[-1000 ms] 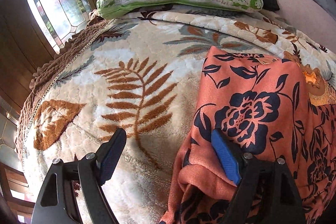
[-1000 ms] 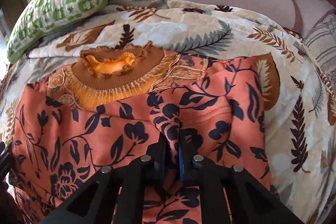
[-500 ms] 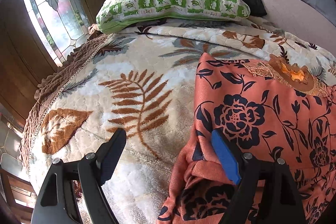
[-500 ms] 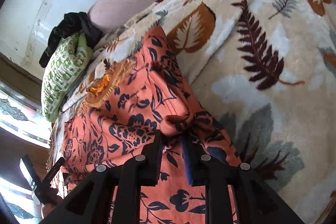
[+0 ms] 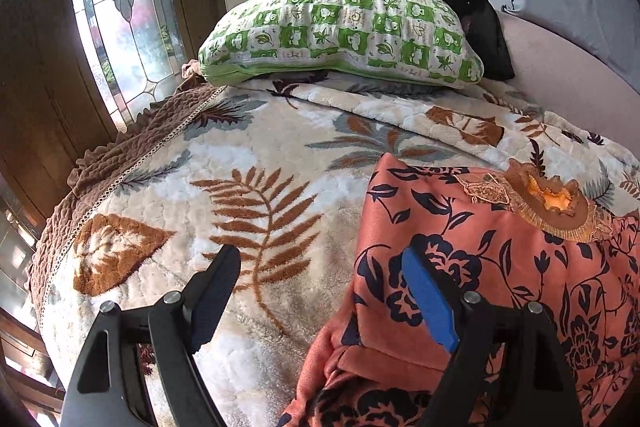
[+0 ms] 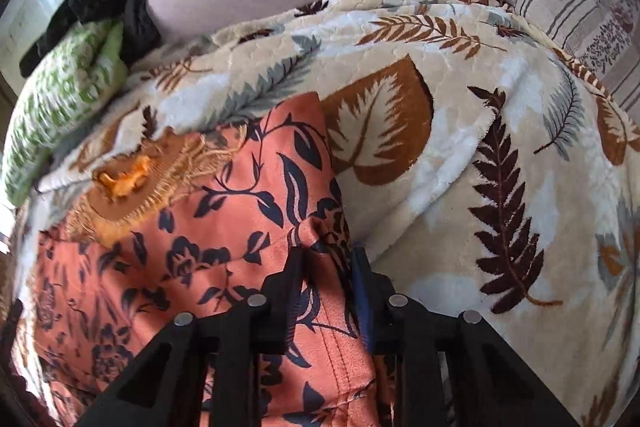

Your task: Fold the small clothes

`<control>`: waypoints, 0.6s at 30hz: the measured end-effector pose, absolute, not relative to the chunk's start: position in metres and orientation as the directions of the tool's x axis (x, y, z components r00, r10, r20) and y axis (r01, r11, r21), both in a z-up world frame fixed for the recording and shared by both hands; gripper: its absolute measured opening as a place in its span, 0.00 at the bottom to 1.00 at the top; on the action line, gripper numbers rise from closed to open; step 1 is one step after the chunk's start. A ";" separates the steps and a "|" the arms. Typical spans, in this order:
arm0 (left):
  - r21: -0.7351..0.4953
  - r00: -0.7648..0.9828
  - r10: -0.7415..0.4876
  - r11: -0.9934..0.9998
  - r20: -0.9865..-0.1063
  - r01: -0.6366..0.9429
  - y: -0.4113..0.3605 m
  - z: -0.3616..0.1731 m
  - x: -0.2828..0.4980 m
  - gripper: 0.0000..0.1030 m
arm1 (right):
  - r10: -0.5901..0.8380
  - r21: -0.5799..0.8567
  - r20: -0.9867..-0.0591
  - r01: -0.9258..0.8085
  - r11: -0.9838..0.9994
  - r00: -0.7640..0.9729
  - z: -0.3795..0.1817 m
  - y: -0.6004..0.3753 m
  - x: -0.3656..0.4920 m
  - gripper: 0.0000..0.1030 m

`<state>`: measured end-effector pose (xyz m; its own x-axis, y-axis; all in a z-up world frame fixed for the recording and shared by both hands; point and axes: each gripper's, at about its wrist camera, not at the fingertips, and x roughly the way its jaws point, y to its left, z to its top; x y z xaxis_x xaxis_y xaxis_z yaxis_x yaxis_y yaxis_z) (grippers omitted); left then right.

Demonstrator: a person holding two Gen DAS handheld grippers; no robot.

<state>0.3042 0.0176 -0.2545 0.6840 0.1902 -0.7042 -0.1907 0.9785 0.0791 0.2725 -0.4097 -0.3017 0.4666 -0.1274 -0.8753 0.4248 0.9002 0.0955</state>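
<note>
My right gripper (image 6: 326, 267) pinches the orange floral garment's (image 6: 224, 227) right edge; my left gripper (image 5: 320, 291) is spread wide at its left edge — one finger over fabric, one over the leaf-print blanket (image 5: 248, 163). Collar lies ahead of both, toward the green pillow (image 5: 340, 27).

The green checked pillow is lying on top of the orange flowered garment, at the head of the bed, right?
Not quite: the green checked pillow lies on the leaf-patterned blanket, apart from the orange flowered garment. It is at the head of the bed, as the left wrist view shows.
</note>
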 end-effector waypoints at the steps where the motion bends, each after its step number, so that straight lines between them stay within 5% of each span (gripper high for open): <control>1: 0.077 0.671 0.195 0.976 -0.716 -0.202 0.018 -0.256 0.307 0.81 | -0.158 0.058 -0.875 0.424 0.904 0.458 -0.302 -0.405 0.273 0.18; 3: 0.053 0.645 0.176 0.977 -0.744 -0.206 0.022 -0.259 0.312 0.81 | -0.219 0.003 -0.857 0.430 0.903 0.466 -0.293 -0.396 0.269 0.06; 8: 0.046 0.594 0.157 0.979 -0.789 -0.197 0.026 -0.270 0.319 0.81 | -0.350 -0.125 -0.807 0.442 0.888 0.476 -0.272 -0.381 0.269 0.06; 15: 0.022 0.633 0.160 0.975 -0.758 -0.221 0.031 -0.261 0.313 0.81 | -0.419 -0.029 -0.704 0.567 0.823 0.573 -0.245 -0.389 0.276 0.05; 18: 0.066 0.626 0.177 0.978 -0.760 -0.196 0.023 -0.265 0.313 0.81 | -0.385 -0.008 -0.780 0.608 0.794 0.493 -0.284 -0.407 0.289 0.06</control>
<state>0.3127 0.0229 -0.2645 0.6258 0.1768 -0.7596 -0.1962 0.9783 0.0661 0.2891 -0.4067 -0.2839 0.4933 -0.3855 -0.7798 0.6077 0.7941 -0.0081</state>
